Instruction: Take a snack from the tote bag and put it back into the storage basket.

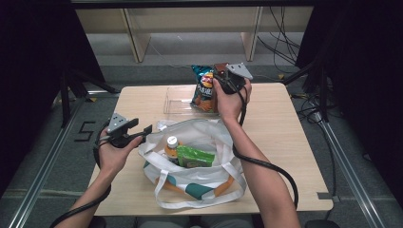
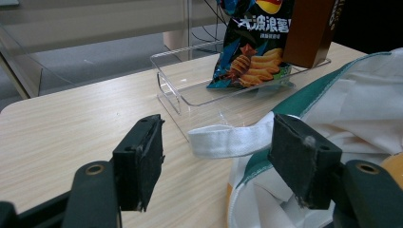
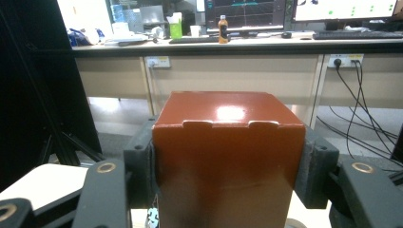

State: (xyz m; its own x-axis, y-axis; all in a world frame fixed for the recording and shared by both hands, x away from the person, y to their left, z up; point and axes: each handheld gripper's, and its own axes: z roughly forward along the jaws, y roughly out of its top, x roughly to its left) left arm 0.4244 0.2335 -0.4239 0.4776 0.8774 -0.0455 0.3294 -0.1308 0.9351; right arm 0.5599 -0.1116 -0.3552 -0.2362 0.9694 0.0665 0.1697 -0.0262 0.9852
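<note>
While clamped between both jaws of the right gripper (image 3: 228,166), the brown box (image 3: 228,161) stands upright at the far edge of the table (image 1: 285,142), over the right end of the clear tray (image 2: 190,90). Just left of the box, a blue chip bag (image 1: 203,88) stands in that tray. Nearer, a white tote bag (image 1: 190,166) with green and orange trim lies open mid-table; an orange-capped bottle (image 1: 171,145) and a green packet (image 1: 195,156) sit inside. Left gripper (image 2: 218,161) hangs at the bag's left rim, jaws spread wide, gripping nothing; a white strap (image 2: 228,141) crosses the gap between them. Cables (image 1: 266,164) trail from both grippers.
</note>
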